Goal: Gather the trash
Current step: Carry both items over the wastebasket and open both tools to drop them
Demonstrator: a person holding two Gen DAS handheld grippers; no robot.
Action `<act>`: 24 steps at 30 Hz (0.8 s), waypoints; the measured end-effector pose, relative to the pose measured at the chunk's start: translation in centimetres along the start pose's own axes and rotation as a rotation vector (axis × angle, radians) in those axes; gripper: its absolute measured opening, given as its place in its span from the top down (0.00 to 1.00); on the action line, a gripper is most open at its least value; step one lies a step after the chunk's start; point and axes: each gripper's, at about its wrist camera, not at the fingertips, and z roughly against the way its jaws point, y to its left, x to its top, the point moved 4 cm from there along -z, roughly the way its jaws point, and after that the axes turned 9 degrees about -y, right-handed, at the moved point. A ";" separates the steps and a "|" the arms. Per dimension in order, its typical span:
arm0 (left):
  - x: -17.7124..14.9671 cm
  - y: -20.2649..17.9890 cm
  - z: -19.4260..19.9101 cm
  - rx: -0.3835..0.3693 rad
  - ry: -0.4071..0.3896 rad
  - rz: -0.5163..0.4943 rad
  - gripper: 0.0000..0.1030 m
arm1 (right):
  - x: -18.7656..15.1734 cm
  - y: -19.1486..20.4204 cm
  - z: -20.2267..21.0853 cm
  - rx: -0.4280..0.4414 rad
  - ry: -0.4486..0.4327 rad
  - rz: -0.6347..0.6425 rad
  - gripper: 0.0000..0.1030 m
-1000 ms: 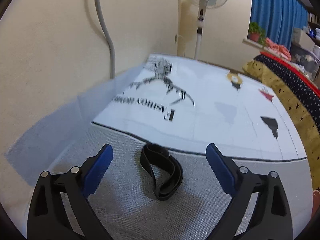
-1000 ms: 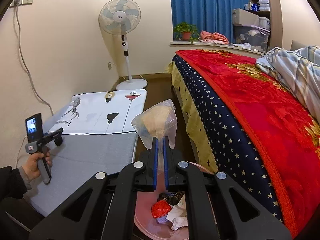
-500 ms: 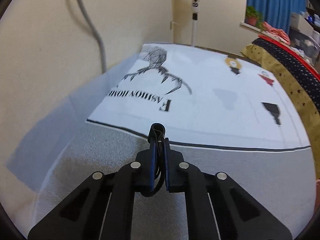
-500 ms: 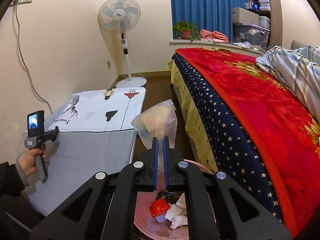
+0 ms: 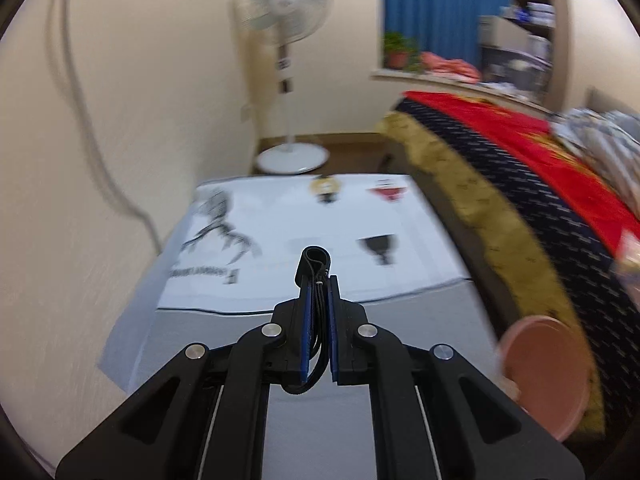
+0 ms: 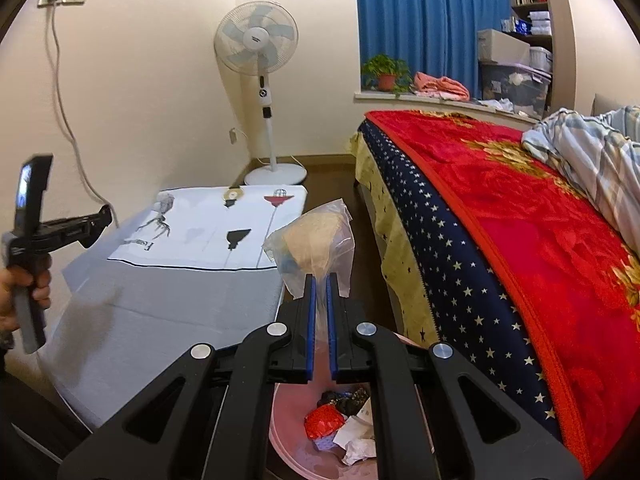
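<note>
— What do we hold on the left?

— Our left gripper has its jaws clamped on the black strap, lifted above the grey mattress; the pink bin sits at 3 o'clock.

— And the right?

— Our right gripper has its jaws pressed on the plastic bag – just above the same bin, with trash inside at 6 o'clock.

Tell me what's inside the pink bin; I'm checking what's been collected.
Inside the pink bin: a red wrapper, crumpled white paper, something dark. The right gripper covers the rest.
</note>
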 end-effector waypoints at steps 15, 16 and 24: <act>-2.9 -19.7 4.6 -0.353 0.074 -0.063 0.93 | -1.0 -5.6 3.0 -0.061 0.003 -0.061 0.95; -3.3 -20.4 4.5 -0.361 0.080 -0.067 0.93 | -1.3 -6.0 3.1 -0.069 0.014 -0.060 0.95; -5.2 -24.7 1.7 -0.423 0.153 -0.071 0.93 | -4.3 -8.3 1.7 -0.110 0.131 -0.015 0.95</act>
